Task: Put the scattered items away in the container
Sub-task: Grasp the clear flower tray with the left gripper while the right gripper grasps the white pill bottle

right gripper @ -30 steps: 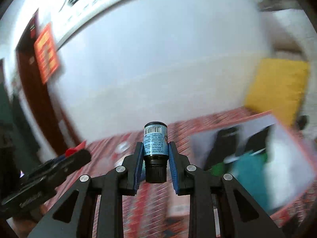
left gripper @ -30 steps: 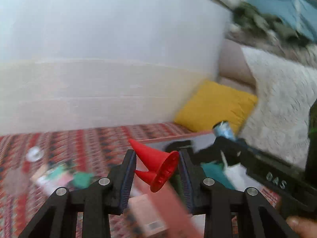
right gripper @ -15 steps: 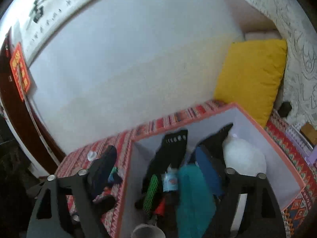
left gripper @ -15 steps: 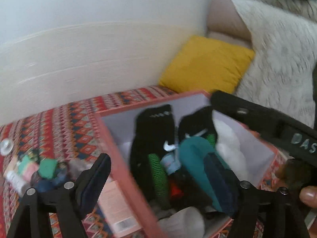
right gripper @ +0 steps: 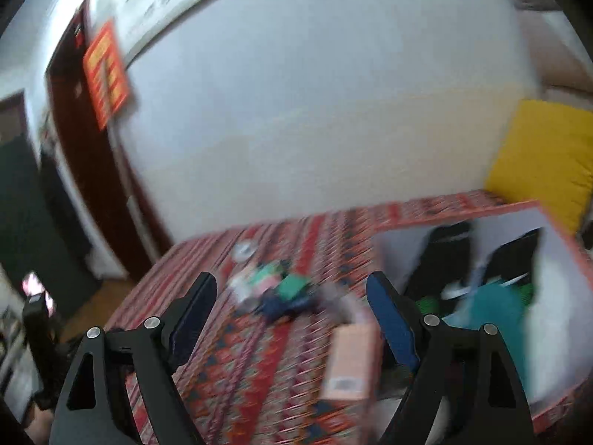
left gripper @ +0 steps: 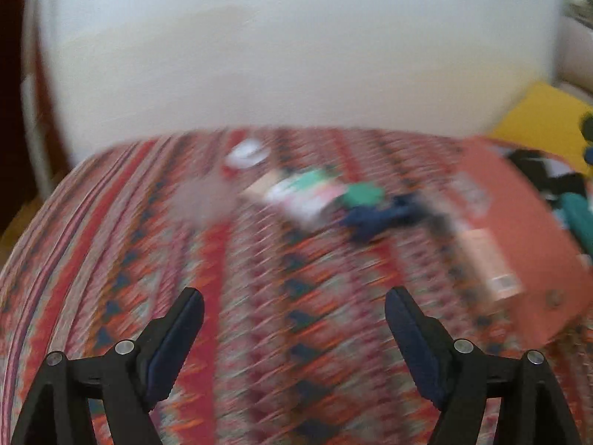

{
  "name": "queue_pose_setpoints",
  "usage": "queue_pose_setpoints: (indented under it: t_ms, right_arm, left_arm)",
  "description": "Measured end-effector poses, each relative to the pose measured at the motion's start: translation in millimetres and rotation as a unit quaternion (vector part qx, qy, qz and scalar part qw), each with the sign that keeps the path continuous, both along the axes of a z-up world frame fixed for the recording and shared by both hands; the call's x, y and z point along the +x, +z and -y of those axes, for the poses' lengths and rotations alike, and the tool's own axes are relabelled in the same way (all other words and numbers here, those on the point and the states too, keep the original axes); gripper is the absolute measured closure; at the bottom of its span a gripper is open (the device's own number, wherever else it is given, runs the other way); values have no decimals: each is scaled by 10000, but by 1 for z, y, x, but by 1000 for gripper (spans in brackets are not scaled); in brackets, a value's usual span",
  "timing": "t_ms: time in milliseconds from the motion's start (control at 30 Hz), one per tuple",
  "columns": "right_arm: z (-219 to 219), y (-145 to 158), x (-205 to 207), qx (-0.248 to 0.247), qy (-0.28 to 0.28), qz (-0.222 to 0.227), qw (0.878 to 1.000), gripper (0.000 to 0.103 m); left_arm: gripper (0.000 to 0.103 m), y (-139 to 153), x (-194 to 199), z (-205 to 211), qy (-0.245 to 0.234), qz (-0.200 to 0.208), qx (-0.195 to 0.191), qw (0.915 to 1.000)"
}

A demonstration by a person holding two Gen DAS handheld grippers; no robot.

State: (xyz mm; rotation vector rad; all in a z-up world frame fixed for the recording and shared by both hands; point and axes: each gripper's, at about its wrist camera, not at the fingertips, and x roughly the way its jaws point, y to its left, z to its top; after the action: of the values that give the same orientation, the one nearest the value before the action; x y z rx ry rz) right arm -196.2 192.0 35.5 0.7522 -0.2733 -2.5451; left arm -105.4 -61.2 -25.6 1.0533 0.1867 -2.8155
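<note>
Left gripper (left gripper: 294, 309): your jaws are spread wide and hold nothing; they hang over the patterned cloth (left gripper: 259, 333), well short of the loose things.
Right gripper (right gripper: 291, 300): also spread wide and empty, aimed at the same cluster, with the container (right gripper: 563, 256) off to its right.
Container: a salmon-pink box with a white inside, open at the top; it already holds dark socks (right gripper: 444, 256), something teal (right gripper: 493, 307) and other soft pieces.
Scattered items: a small heap sits near the box's left wall, made up of a pale packet with green print (left gripper: 300, 193), a green piece (left gripper: 365, 194) and a dark blue bundle (left gripper: 378, 217); a white round lid (left gripper: 246, 154) lies apart, nearer the wall.
Peach carton (right gripper: 352, 359): stands or leans just beside the box's outer wall; blur hides whether they touch.
Stage: by my reading, you are between loads, lining up for the next pick.
Risk, blur: both views are smeared, so your aim on the heap is uncertain; closing too soon could catch the cloth.
Risk, crowding: both grippers point at one heap, so they may knock each other or scatter the pieces.
Risk, carton: the right gripper's right finger passes close to it, and a nudge could topple it.
</note>
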Motion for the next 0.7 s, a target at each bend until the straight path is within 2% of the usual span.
queue_pose_setpoints:
  t_ms: [67,233,400,467,533,567,600,633,700]
  right_arm:
    - [40,-16,-3,91,335,266,9990,17]
    - [103,-52,-12,235,729,916,9928,17]
    - [121,-64,-18,410,890,974,9904,17]
    - [120,-70,-25,424,909,1064,9892,17]
    - [119,-77,-38,423,898,1178,9881,17]
    - [117,-82,-44,425,850,1257,9875,17]
    - [116,-87,-51,407,813,1323,9870,17]
    - [114,-91,-58,386,777,1388,9865,17]
    - [111,-98,-66,292,732,1513,9853,17]
  left_arm:
    - [19,-12,-3,23,236,48,208,9995]
    - [19,-32,-70,60,402,223,424,9980]
    - [19,-53,-137,95,567,426,589,9957]
    - [19,-80,-160,94,633,786,293,9945]
    - [19,-112,-173,97,567,1115,438,9912]
    - [16,-126,-178,97,526,1215,440,9902]
    - [4,-132,-181,89,441,1043,126,9935]
    - [0,-134,-186,80,330,1028,-133,9941]
    - [0,-135,-203,75,249,1124,-285,9929]
